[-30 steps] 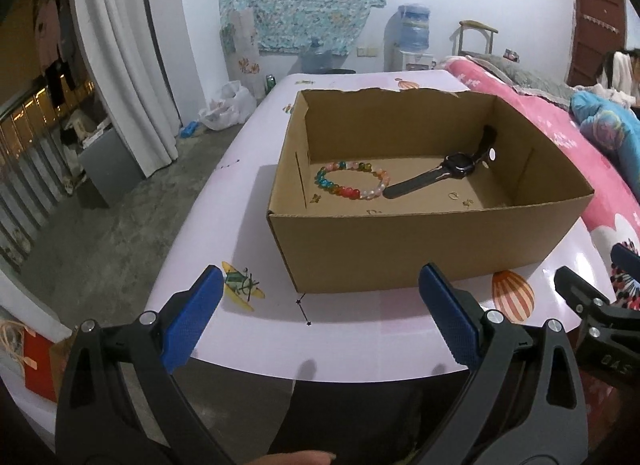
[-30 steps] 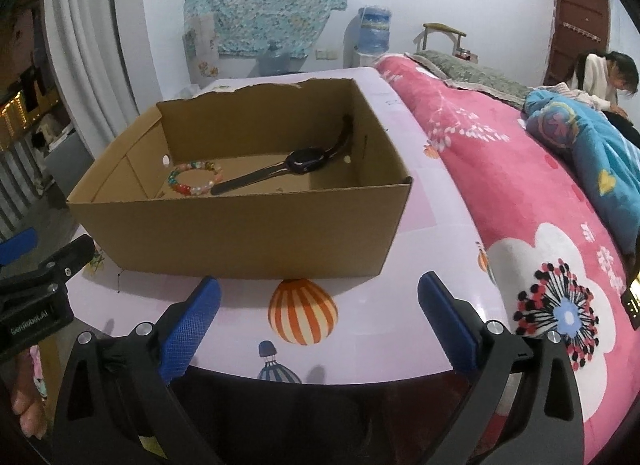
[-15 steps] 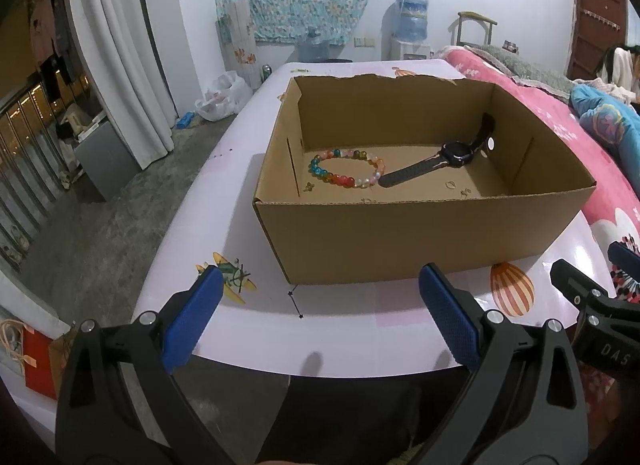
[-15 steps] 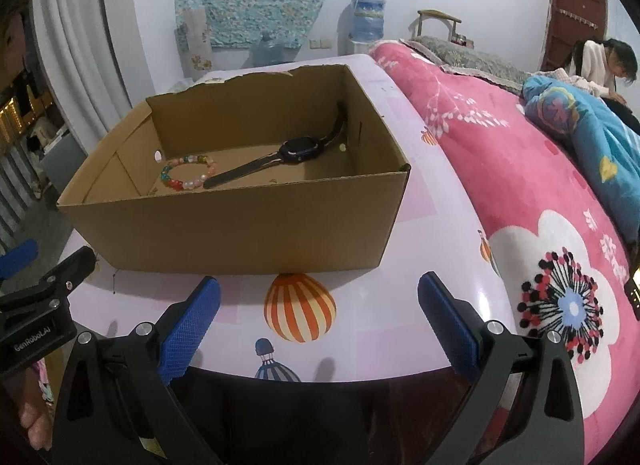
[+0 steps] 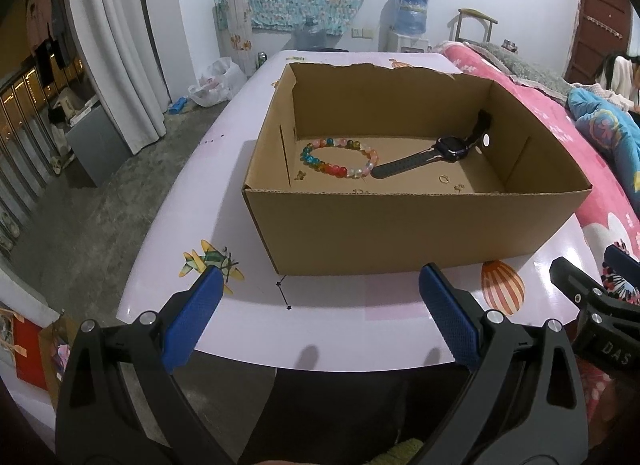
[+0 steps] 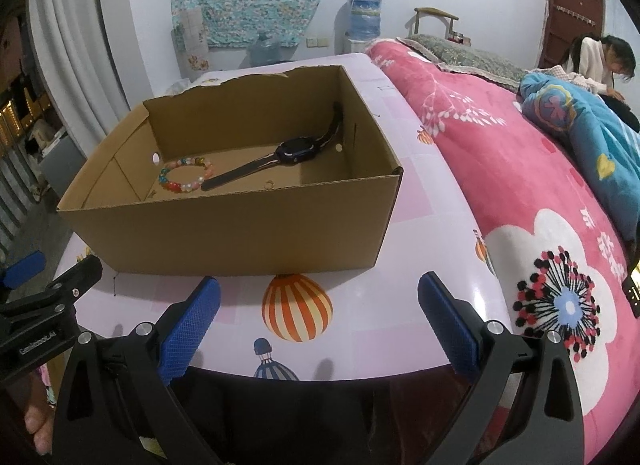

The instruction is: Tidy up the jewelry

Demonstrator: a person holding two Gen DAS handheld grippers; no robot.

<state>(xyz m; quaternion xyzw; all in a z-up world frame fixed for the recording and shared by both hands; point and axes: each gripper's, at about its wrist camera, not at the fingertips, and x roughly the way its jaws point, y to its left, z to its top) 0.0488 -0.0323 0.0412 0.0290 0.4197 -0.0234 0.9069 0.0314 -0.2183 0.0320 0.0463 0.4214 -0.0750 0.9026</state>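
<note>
Nearest the cameras, the left gripper point(image 5: 320, 303) and the right gripper point(image 6: 319, 303) hang side by side over the front edge of the table point(image 5: 344, 329), both with jaws spread wide and nothing between the blue pads. Neither touches the cardboard box point(image 5: 400, 233) just beyond them.

Inside the box, on its floor, lies the bead bracelet point(image 5: 340, 158) toward the left wall, a closed loop of coloured round beads. It looks light and floppy, probably strung on elastic, and smooth beads tend to roll away from a pinch; I would close across one side of the loop, straddling the string, rather than on a single bead.

Just right of it, its strap end almost touching the beads, is the black watch point(image 5: 438, 154), stretched out with its far strap leaning up the right wall. The strap seems bendy and rubbery, the case point(image 6: 298, 150) hard; the case, or the strap right beside it, gives the firmest hold.

A few tiny pieces lie near the front wall, perhaps a ring point(image 5: 443, 178) and earrings, too small to tell. They would need a careful fingertip pinch against the cardboard.
</note>
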